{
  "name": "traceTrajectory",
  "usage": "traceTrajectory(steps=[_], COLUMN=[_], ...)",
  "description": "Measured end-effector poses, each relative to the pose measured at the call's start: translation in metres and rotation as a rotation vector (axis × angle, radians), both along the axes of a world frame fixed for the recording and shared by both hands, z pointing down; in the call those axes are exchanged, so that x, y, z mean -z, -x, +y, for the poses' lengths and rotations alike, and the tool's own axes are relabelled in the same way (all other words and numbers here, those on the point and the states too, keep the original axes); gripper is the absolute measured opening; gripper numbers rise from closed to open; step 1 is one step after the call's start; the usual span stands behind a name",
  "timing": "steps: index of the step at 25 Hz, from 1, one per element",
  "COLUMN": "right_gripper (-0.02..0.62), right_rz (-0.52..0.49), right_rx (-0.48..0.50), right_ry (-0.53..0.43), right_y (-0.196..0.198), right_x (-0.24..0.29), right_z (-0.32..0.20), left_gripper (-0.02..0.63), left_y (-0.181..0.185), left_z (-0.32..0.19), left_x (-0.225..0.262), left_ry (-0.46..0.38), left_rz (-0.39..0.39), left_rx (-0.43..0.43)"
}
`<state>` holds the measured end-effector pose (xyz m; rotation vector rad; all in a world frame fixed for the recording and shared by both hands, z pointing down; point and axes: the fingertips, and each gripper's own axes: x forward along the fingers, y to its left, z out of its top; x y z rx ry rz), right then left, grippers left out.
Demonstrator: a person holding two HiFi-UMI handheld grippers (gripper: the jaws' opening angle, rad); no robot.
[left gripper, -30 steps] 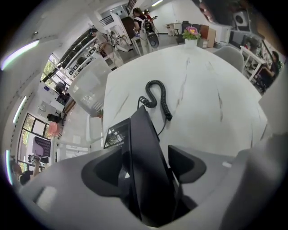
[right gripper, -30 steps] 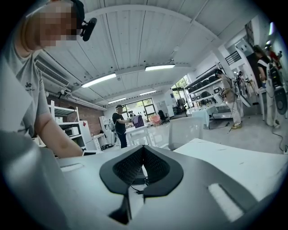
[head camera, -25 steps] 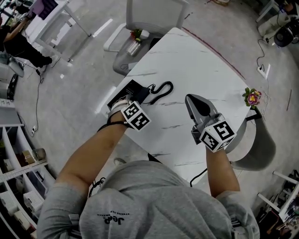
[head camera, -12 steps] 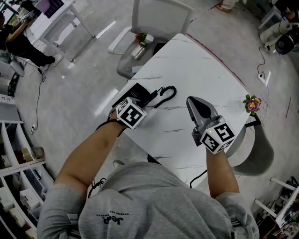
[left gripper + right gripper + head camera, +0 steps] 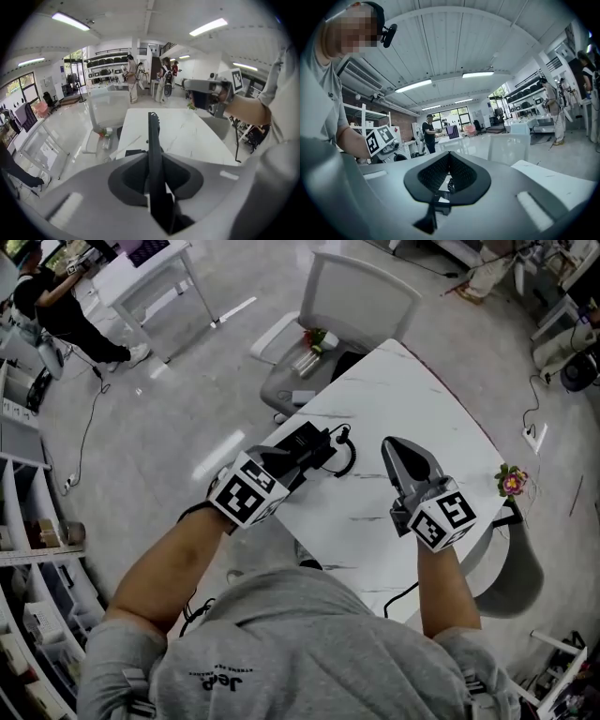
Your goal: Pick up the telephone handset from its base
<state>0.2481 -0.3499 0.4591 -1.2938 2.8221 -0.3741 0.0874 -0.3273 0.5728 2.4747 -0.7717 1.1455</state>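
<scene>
The black telephone handset [image 5: 314, 442] hangs above the left edge of the white table [image 5: 412, 399], with my left gripper [image 5: 298, 457] shut on it. In the left gripper view the handset [image 5: 153, 140] stands edge-on between the two jaws, which press on its sides. Its coiled cord [image 5: 347, 454] trails down to the table. A corner of the black base [image 5: 132, 153] shows on the table below. My right gripper [image 5: 394, 446] hovers over the table to the right of the cord, its jaws shut with nothing in them [image 5: 448, 157].
A white chair [image 5: 361, 292] stands at the table's far side, with a bottle of flowers [image 5: 314, 352] on its seat. A small flower pot [image 5: 511, 482] sits at the table's right edge by a grey chair [image 5: 516, 559]. People stand far off.
My left gripper has closed on the handset and risen with it off the base, rolling as it went. The right gripper has drifted slightly up and across.
</scene>
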Motion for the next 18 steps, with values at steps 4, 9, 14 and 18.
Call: traceTrajectory(steps=[4, 9, 14, 18], right_gripper=[0.005, 0.005, 0.005, 0.005], right_rz=[-0.001, 0.001, -0.023, -0.038], right_rx=[0.041, 0.120, 0.213, 0.327], right_ry=[-0.040, -0.109, -0.172, -0.213], right_y=[0.040, 0.107, 0.181, 0.249], right_x=[0.029, 0.075, 0.116, 0.143], right_z=[-0.001, 0.003, 0.009, 0.011], left_gripper=[0.135, 0.136, 0.135, 0.137], left_y=[0.034, 0.095, 0.173, 0.243], left_z=[0.011, 0.028, 0.046, 0.061], left_x=[0.051, 0.111, 0.160, 0.196], left_ry=[-0.075, -0.166, -0.250, -0.331], left_rz=[0.073, 0.151, 0.194, 0.226], left_rx=[0.023, 0.069, 0.155, 0.265])
